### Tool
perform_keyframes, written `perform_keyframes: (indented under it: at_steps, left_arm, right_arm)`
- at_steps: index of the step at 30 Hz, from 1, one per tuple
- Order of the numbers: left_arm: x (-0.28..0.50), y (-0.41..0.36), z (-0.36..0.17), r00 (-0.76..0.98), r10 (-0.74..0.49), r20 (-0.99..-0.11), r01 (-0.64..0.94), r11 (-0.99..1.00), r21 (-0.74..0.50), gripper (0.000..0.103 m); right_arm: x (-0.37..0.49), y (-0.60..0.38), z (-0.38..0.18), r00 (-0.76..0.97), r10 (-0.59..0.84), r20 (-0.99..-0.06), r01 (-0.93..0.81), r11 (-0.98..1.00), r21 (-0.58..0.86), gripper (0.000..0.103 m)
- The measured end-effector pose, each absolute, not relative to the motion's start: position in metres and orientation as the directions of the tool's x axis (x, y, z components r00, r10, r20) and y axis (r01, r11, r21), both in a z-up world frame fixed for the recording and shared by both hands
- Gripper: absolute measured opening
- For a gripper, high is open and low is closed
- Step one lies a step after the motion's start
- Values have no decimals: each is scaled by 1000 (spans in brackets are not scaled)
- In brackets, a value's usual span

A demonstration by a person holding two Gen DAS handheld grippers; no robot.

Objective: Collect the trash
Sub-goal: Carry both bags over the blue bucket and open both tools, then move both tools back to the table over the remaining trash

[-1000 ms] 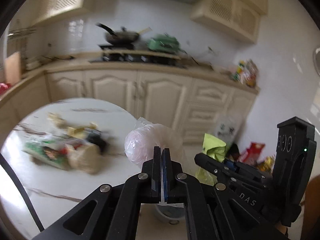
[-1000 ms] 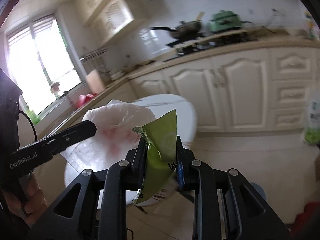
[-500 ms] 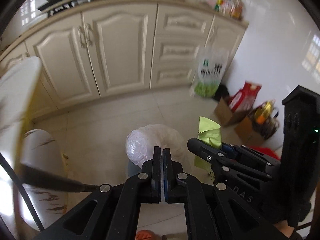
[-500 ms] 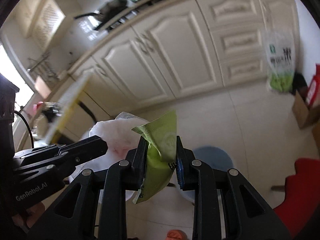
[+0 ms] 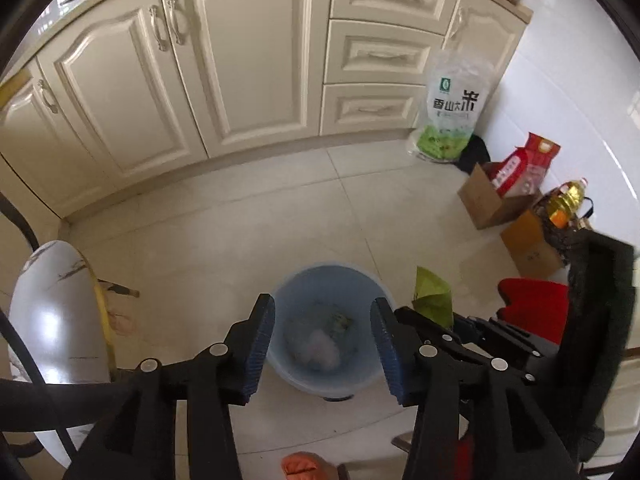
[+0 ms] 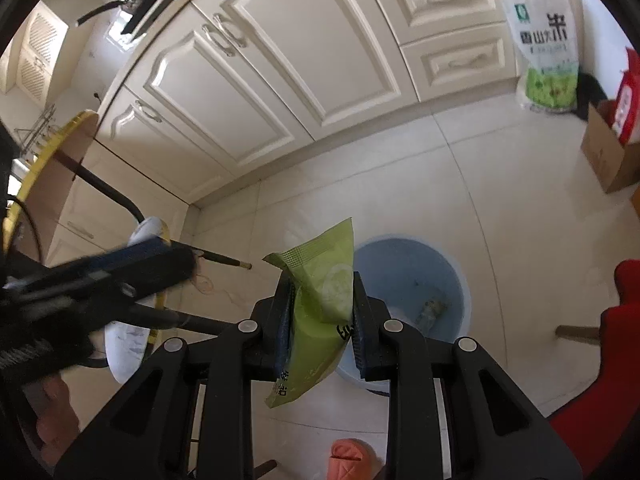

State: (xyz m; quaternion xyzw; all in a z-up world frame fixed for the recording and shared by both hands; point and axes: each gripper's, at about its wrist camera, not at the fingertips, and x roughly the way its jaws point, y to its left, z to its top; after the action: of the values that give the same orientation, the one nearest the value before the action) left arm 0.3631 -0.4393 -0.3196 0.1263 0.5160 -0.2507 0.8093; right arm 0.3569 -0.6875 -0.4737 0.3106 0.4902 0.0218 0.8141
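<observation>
Your left gripper (image 5: 322, 322) has just been opening and stands parted with nothing between its pads above the round pale-blue plastic bin (image 5: 362, 284), where the crumpled white plastic bag (image 5: 320, 348) lies, while your right gripper (image 6: 320, 308) clamps the green foil wrapper (image 6: 324, 304) just beside that bin, cream cabinets (image 5: 248, 64) beyond.

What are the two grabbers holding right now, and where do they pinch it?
The right gripper pinches the green wrapper across its middle. The left gripper holds nothing; its jaws have just opened above the blue bin.
</observation>
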Motion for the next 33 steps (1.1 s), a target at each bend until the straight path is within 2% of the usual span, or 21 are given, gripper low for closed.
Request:
perform_keyframes:
  at_steps: [2,6,7,9,14,16,19,23,25,26,28,31,33]
  left_arm:
    - [354,-439,-317,348,-256,-902,534,845,-34,56]
    - [327,-445,-302,433,-216,-875,539,840,59,61]
    - [318,-445,-297,450,-216,-866,544,836,74,63]
    - [305,-444,-287,472,-222,-853,546,834,85,64]
    - [265,-426,-255,512,-242,-824,529,845,81,65]
    - [248,-410,-238,537,-250,-806,515,854,78,67]
    - [219,-387,-215,564,-264,-782,503,861,72,68]
    - [177,-347,-177,607,-289,-740,499,864,72,69]
    - [150,-319,-152,648,-303,-699,481,874,67,74]
    - [137,-306,-141,668,-313,-675,473,879,61,78]
    - [107,-277,-119,712,-317,-626,449,891,60,79]
    - [68,-233,-94,769,-299,-565,410,909,76,81]
    - [42,-201,-78,801,-291,-523,381,922,70,89]
  right_arm:
    - [358,-686,-477,515,342,-786,270,805,528,28]
    - [361,-681,-476,520,340,-784,273,803,529,41]
    - [361,-681,-475,523,338,-783,274,803,530,48]
    - [360,-679,-469,530,339,-777,269,802,533,54]
    - [344,-678,-431,569,314,-760,258,809,528,56]
    - [340,-676,-414,590,306,-747,236,820,522,67]
    - [336,-673,-393,596,291,-748,233,829,509,67]
    - [317,-661,-343,650,268,-711,203,840,503,69]
    - [304,-649,-309,689,255,-678,167,855,491,72]
    - [300,-644,-297,702,244,-669,159,862,482,74]
    - [286,-626,-258,745,220,-629,121,884,451,84]
    - [271,-601,-211,790,202,-579,74,906,417,91]
    - [264,-582,-183,814,189,-550,50,920,389,95]
